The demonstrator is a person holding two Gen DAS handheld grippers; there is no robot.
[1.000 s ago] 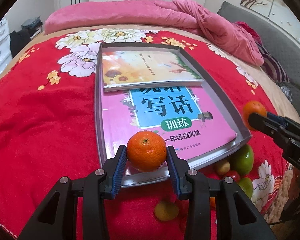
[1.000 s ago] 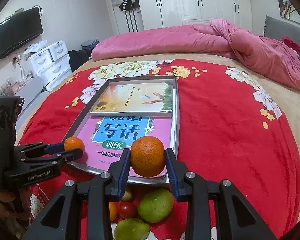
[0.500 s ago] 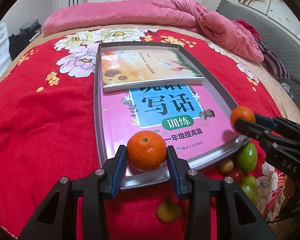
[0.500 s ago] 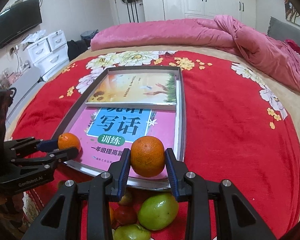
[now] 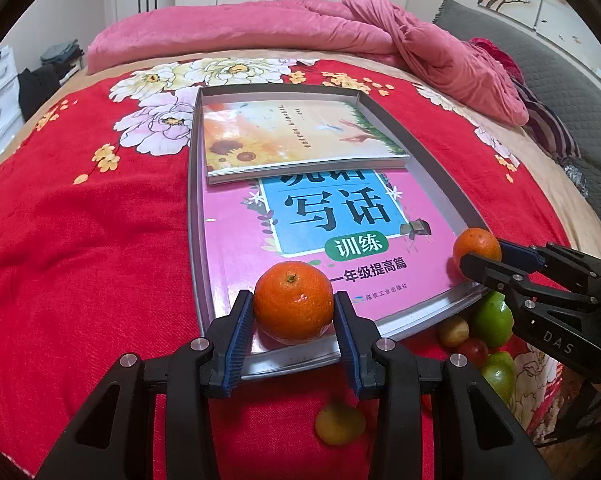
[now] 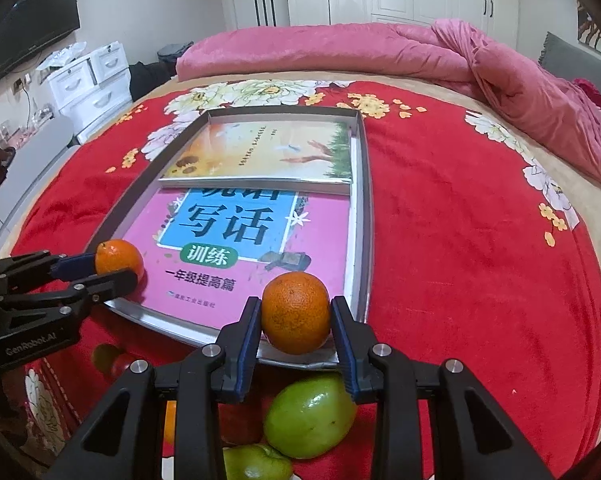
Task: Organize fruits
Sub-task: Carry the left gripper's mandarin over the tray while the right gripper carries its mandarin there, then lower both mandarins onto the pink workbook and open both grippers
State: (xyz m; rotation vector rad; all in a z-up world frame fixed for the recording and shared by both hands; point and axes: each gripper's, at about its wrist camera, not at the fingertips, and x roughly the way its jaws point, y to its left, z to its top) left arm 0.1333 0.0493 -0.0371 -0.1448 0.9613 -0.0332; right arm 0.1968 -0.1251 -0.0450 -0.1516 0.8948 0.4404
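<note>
My left gripper (image 5: 294, 312) is shut on an orange mandarin (image 5: 293, 300), held just over the near left corner of a grey metal tray (image 5: 192, 184). My right gripper (image 6: 295, 320) is shut on a second orange mandarin (image 6: 295, 312) over the tray's near right corner (image 6: 362, 280). Each gripper shows in the other view: the right one (image 5: 480, 256) with its mandarin (image 5: 476, 242), the left one (image 6: 118, 268) with its mandarin (image 6: 116, 258). Two books lie in the tray, a pink one (image 5: 340, 240) and a sunflower one (image 5: 292, 136).
Loose fruit lies on the red flowered bedspread (image 5: 80, 240) in front of the tray: green fruits (image 6: 310, 416) (image 5: 492, 316), a small red one (image 5: 474, 350) and a yellowish one (image 5: 340, 422). A pink quilt (image 5: 300, 20) is heaped at the far end of the bed.
Both grippers have moved forward with their mandarins, from in front of the tray's near rim to over its near corners. Both stay shut.
</note>
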